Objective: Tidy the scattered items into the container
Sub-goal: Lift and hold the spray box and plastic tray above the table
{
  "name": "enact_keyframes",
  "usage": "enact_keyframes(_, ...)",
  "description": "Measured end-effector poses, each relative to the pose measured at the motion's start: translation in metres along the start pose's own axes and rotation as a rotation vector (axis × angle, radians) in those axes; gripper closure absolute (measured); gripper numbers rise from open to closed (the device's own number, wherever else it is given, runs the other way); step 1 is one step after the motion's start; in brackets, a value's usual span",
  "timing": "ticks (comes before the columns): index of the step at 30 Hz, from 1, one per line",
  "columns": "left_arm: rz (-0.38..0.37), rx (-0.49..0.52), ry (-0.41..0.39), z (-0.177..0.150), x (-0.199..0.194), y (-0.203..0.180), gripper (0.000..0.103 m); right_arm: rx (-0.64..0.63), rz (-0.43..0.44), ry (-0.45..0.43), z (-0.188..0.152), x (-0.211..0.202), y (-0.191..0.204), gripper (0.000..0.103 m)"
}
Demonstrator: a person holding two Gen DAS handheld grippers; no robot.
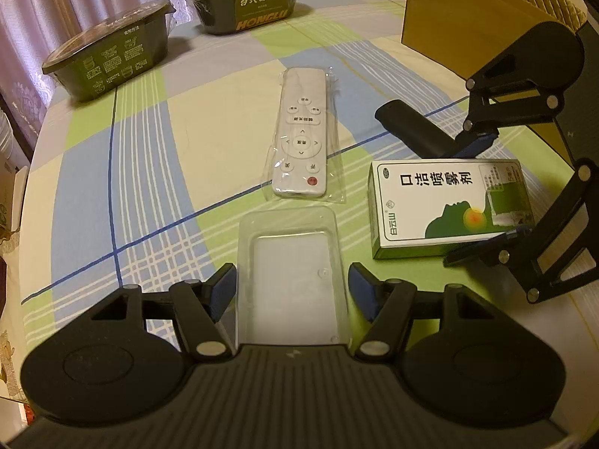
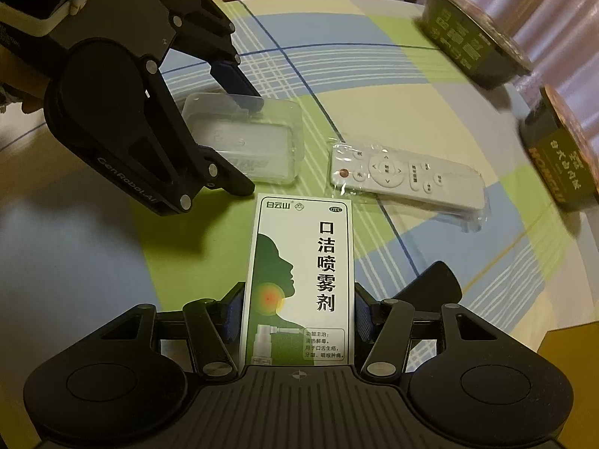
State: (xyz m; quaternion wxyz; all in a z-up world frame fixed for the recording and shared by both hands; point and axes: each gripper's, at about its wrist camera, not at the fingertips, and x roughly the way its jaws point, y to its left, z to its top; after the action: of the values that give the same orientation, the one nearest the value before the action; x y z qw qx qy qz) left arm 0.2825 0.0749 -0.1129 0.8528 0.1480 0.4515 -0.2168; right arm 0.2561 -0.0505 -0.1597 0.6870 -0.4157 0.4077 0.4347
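The two tools are crowding the near part of the desk: the left tool is straddling a clear plastic tray, and the right tool is straddling a white medicine box just beside it. A bagged remote is lying just beyond, narrowing the middle. Two dark food bowls are blocking the far edge, and a cardboard box is standing at the far right. Open cloth is lying left of the remote.
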Motion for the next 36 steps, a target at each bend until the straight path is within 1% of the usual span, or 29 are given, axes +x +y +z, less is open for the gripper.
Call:
enact_keyframes(1,0.003,0.001,0.0,0.0,0.0,0.0,0.035,-0.008,0.0,0.001,0.0,0.0,0.0,0.043)
enact_keyframes(2,0.007,0.003,0.0,-0.001,0.0,0.0,0.034,-0.015,-0.003,0.001,0.001,0.001,0.001,0.035)
enact_keyframes(3,0.009,0.002,0.0,-0.001,0.0,0.001,0.032,-0.025,-0.017,-0.004,0.0,0.001,0.002,0.02)
enact_keyframes(4,0.007,-0.001,0.0,-0.002,0.0,0.002,0.032,-0.036,-0.024,-0.011,0.0,0.0,0.003,0.017)
enact_keyframes(9,-0.003,-0.013,0.0,-0.002,0.0,0.005,0.032,-0.03,-0.022,-0.01,0.0,0.0,0.003,0.017)
enact_keyframes(13,-0.012,-0.022,0.001,-0.002,0.0,0.005,0.032,0.013,0.0,-0.014,0.002,-0.001,-0.004,0.017)
enact_keyframes(20,-0.027,-0.05,0.008,-0.002,0.001,0.008,0.033,0.055,0.017,-0.016,0.002,-0.002,-0.01,0.017)
enact_keyframes(24,-0.029,-0.061,0.014,-0.002,0.0,0.008,0.036,0.066,0.019,-0.017,0.0,-0.003,-0.009,0.017)
enact_keyframes(25,-0.029,-0.062,0.014,-0.002,0.0,0.008,0.037,0.068,0.019,-0.018,0.0,-0.003,-0.009,0.02)
enact_keyframes(26,-0.03,-0.064,0.015,-0.002,0.0,0.009,0.038,0.068,0.021,-0.017,0.0,-0.002,-0.009,0.03)
enact_keyframes(27,-0.03,-0.067,0.013,-0.001,0.0,0.009,0.043,0.071,0.025,-0.016,0.0,-0.002,-0.009,0.043)
enact_keyframes(28,-0.031,-0.071,0.009,-0.001,-0.001,0.01,0.051,0.081,0.025,-0.022,0.0,-0.002,-0.01,0.044)
enact_keyframes(31,-0.039,-0.083,0.006,-0.001,-0.001,0.012,0.051,0.125,0.024,-0.038,-0.001,-0.004,-0.013,0.045)
enact_keyframes(36,-0.045,-0.087,0.006,-0.001,-0.002,0.013,0.052,0.134,0.01,-0.039,-0.006,-0.008,-0.011,0.045)
